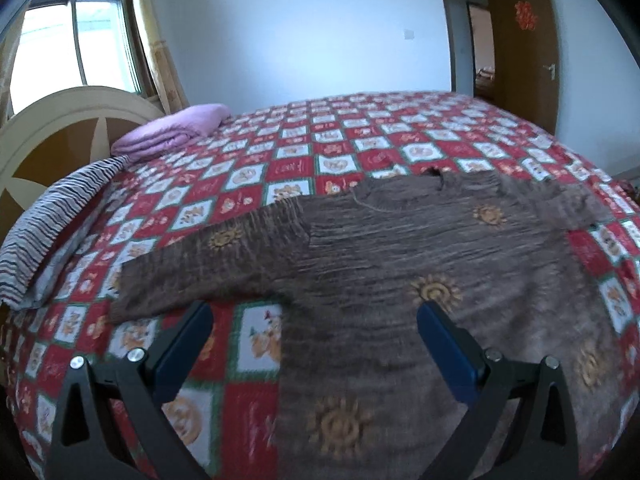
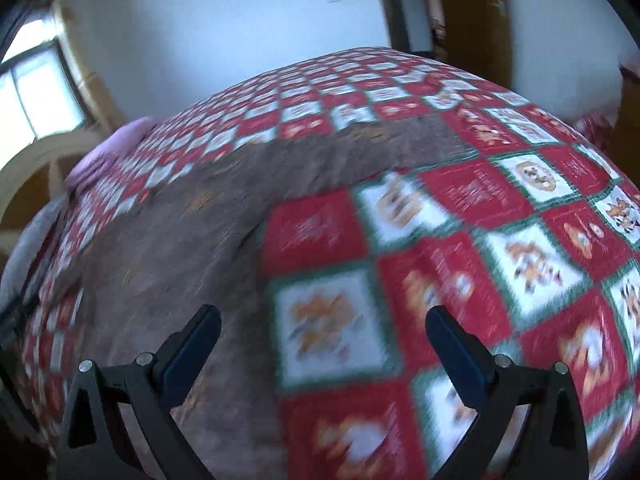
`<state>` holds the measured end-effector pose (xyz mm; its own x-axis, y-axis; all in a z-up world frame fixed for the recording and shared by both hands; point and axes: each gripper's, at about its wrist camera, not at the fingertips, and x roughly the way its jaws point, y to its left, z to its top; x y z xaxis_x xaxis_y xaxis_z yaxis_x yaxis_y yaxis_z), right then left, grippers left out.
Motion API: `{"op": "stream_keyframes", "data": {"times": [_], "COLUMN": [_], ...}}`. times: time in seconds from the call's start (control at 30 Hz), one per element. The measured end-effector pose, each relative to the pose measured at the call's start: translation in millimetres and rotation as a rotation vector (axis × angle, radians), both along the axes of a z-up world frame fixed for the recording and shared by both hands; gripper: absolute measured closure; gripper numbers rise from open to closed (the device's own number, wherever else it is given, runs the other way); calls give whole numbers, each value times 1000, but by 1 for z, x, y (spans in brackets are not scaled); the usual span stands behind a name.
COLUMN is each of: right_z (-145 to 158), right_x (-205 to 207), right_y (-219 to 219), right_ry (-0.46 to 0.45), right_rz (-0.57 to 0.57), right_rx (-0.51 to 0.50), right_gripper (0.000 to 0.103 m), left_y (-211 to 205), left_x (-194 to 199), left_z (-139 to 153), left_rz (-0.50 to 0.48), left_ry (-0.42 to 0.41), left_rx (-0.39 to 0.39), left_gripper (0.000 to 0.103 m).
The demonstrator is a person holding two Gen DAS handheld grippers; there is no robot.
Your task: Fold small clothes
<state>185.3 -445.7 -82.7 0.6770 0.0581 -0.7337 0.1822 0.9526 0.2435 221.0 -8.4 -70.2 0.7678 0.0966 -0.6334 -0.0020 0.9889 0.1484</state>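
The brown sweater (image 1: 400, 248) lies flat on the bed (image 1: 304, 140), filling the centre and right of the left wrist frame — sleeves spread left-right. The left tool (image 1: 316, 312), released and empty, straddles its left hem edge, so I judge it nearer; the right tool (image 2: 324, 316), also released, sits over bare quilt with the sweater at the left of its frame.

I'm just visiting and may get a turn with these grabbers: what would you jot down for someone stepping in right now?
Left gripper: open, empty, over the sweater's near left side.
Right gripper: open, empty, over the sweater's right edge and the bedspread; its view is blurred.
Sweater: brown, spread flat on the bed, neck far from you, both sleeves out to the sides.
Done: it seems laid out only; no fold shows.
Left: likely fold the sleeves in, then fold the body.
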Motion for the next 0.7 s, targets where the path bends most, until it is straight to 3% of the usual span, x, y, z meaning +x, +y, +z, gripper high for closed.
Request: {"op": "stream_keyframes", "data": {"times": [0.27,0.37,0.57,0.63,0.7], "right_z": [-8,-8,-17,-27,-37], "right_x": [78,108,166,183,192], "right_y": [-83,-107,-140,-145,-143], "right_ry": [5,1,40,77,104], "right_rz": [-159,-193,-214,-210,-186], "right_rx": [6,-6,-46,-45,-35], "right_gripper": [3,8,27,44,53], "left_y": [-9,-9,-1,0,1], "left_x": [70,87,120,125,129], "left_z": [-38,-46,-60,-66,-72], "left_rz": [29,43,93,96,94], "left_ry": [116,142,206,230,254], "left_rx": [-10,-10,-24,-26,-37], "left_gripper": [0,0,0,0,0]}}
